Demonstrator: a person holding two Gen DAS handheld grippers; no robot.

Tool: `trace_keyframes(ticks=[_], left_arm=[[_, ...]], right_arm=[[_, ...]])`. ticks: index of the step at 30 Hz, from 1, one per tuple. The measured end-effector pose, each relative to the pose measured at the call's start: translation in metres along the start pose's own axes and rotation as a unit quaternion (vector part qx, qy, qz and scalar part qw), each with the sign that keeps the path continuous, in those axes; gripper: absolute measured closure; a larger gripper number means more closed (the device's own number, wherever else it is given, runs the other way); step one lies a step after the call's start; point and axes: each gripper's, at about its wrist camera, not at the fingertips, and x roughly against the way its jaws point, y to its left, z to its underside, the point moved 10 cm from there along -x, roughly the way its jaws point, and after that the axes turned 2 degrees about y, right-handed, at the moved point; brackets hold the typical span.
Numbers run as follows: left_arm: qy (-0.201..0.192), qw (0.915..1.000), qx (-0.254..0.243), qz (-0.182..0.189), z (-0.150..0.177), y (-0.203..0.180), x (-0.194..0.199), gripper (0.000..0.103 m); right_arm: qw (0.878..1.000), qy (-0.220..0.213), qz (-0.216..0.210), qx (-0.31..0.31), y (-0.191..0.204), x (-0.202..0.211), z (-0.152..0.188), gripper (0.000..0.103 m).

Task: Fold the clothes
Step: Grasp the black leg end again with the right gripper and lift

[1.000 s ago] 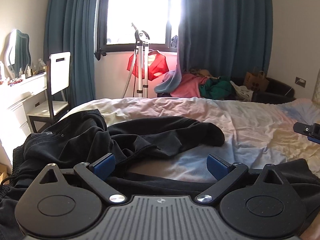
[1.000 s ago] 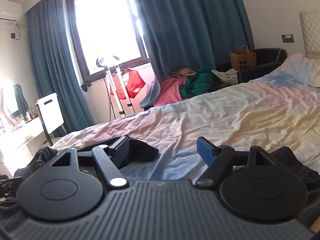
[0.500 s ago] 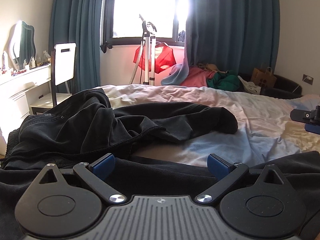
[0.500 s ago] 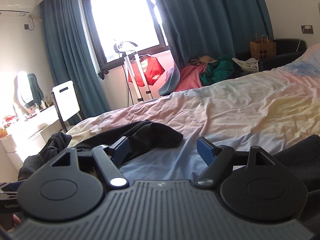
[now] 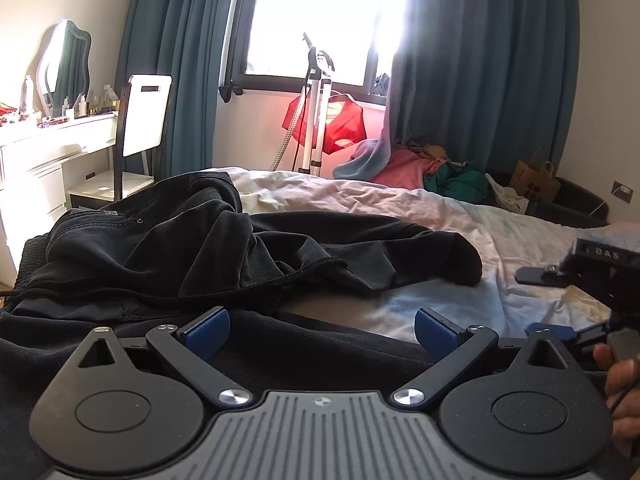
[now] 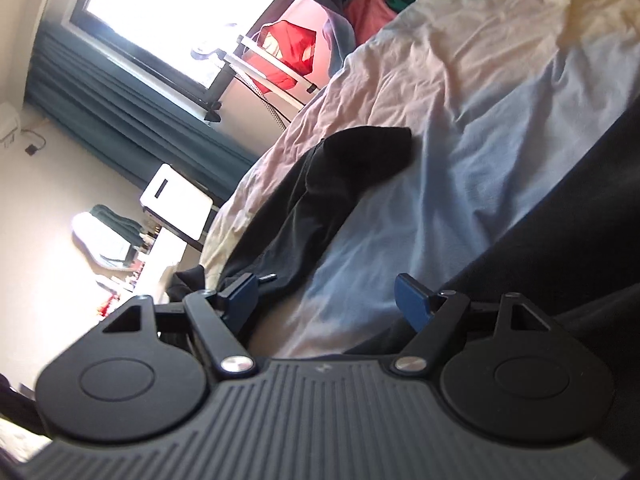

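Black trousers (image 5: 208,256) crumpled at bed (image 5: 420,208) near edge, left gripper (image 5: 322,330) fingers spread wide over dark fabric, right gripper (image 6: 325,296) likewise released, bare sheet beyond.

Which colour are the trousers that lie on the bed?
Black trousers; the left wrist view shows them best.

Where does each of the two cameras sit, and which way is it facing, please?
Left wrist: on the left claw, level and low over the black trousers, facing across the bed to the window; the open right claw and a hand show at right.
Right wrist: on the right claw, rolled steeply sideways, facing the same window; only its open fingers show.
Shared: trousers, bed, window, red garment, white chair.
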Motion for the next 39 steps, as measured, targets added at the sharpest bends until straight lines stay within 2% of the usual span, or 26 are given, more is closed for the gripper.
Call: trace_keyframes(ticks=[5, 9, 13, 15, 17, 18, 19, 24, 28, 32, 34, 37, 39], left_arm=[[0.016, 0.9995, 0.027, 0.001, 0.007, 0.020, -0.020, 0.002], [0.030, 0.9972, 0.067, 0.008, 0.013, 0.038, -0.039, 0.002], [0.032, 0.9954, 0.088, 0.021, 0.014, 0.042, -0.058, 0.002], [0.027, 0.9962, 0.080, 0.021, 0.013, 0.041, -0.064, 0.002], [0.026, 0.9969, 0.071, 0.020, 0.014, 0.038, -0.069, 0.002], [0.026, 0.9972, 0.067, 0.020, 0.014, 0.036, -0.072, 0.002], [0.025, 0.9974, 0.064, 0.020, 0.015, 0.035, -0.074, 0.002], [0.018, 0.9978, 0.058, 0.025, 0.014, 0.030, -0.075, 0.002], [0.012, 0.9980, 0.052, 0.032, 0.012, 0.026, -0.068, 0.003], [0.000, 0.9974, 0.056, 0.044, 0.007, 0.024, -0.059, 0.003], [-0.008, 0.9972, 0.056, 0.049, 0.005, 0.022, -0.055, 0.003], [-0.004, 0.9978, 0.048, 0.046, 0.007, 0.018, -0.058, 0.003], [0.000, 0.9982, 0.042, 0.044, 0.009, 0.015, -0.060, 0.003]], right_arm=[[0.996, 0.004, -0.023, -0.084, 0.009, -0.069, -0.028, 0.025], [0.993, -0.023, 0.032, -0.116, -0.003, -0.130, -0.058, 0.025], [0.991, -0.024, 0.056, -0.122, -0.021, -0.171, -0.080, 0.026], [0.990, -0.047, 0.059, -0.121, -0.024, -0.177, -0.094, 0.027], [0.989, -0.065, 0.095, -0.098, -0.025, -0.176, -0.109, 0.048], [0.987, -0.074, 0.113, -0.086, -0.026, -0.176, -0.116, 0.072], [0.985, -0.082, 0.131, -0.074, -0.027, -0.175, -0.123, 0.088], [0.980, -0.120, 0.161, -0.001, -0.017, -0.139, -0.144, 0.091], [0.972, -0.147, 0.181, 0.023, -0.024, -0.093, -0.174, 0.091], [0.947, -0.219, 0.233, 0.035, -0.043, -0.018, -0.215, 0.091], [0.935, -0.246, 0.254, 0.035, -0.066, 0.022, -0.234, 0.091], [0.942, -0.230, 0.245, 0.013, -0.112, 0.056, -0.228, 0.090], [0.949, -0.212, 0.232, -0.013, -0.144, 0.062, -0.208, 0.090]])
